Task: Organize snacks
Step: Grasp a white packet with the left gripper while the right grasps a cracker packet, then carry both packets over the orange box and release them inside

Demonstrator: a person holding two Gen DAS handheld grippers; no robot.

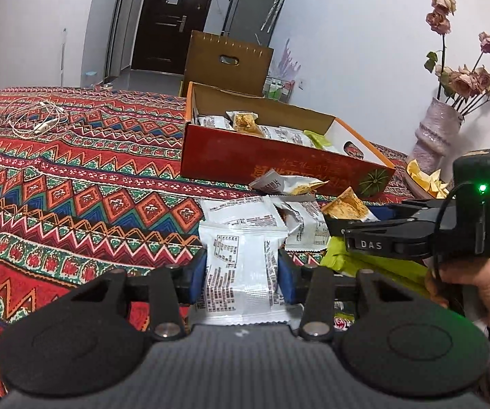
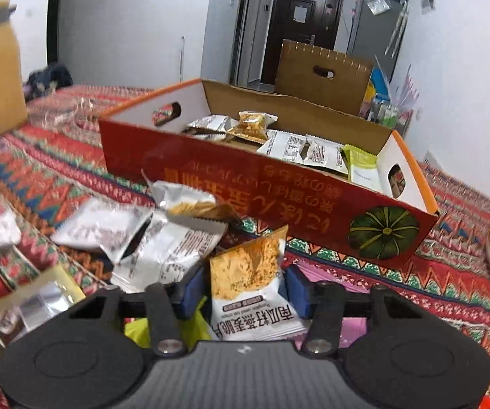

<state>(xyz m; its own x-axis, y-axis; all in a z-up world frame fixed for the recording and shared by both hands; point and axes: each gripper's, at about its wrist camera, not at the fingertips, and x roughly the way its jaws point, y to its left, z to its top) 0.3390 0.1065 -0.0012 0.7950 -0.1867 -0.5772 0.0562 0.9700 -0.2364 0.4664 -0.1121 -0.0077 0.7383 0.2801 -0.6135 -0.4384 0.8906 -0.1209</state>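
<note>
Item one, in my left gripper (image 1: pixel 242 271): a white snack packet (image 1: pixel 241 266) printed with dark text, pinched on both sides by the blue pads (image 1: pixel 199 277), jaws part-closed on it, packet upright and pointing away from me over the patterned tablecloth (image 1: pixel 74 177). Item two, in my right gripper (image 2: pixel 245 288): an orange-and-white snack packet (image 2: pixel 250 283), blue pads against both its edges, jaws drawn in narrow around it, held tilted a little, above the cloth just in front of the box. Both grippers point forward and down. From the left view the right gripper (image 1: pixel 343 220) comes in from the right, a hand (image 1: pixel 476 283) wrapped round its handle, green light lit. Loose stock: several more white packets (image 2: pixel 163 238) lie heaped on the cloth between me and the box, one torn-looking packet (image 2: pixel 190 202) on top, plus a yellow-green packet (image 1: pixel 364 259) beneath the right gripper. Container: red cardboard box (image 2: pixel 279 184) with a pumpkin picture, open top, already holding white, golden and green packets. Surroundings: white earphone cable (image 1: pixel 36 117) far left, vase of dried roses (image 1: pixel 435 129) at right, brown box flap (image 1: pixel 227 58) behind, dark door beyond.
</note>
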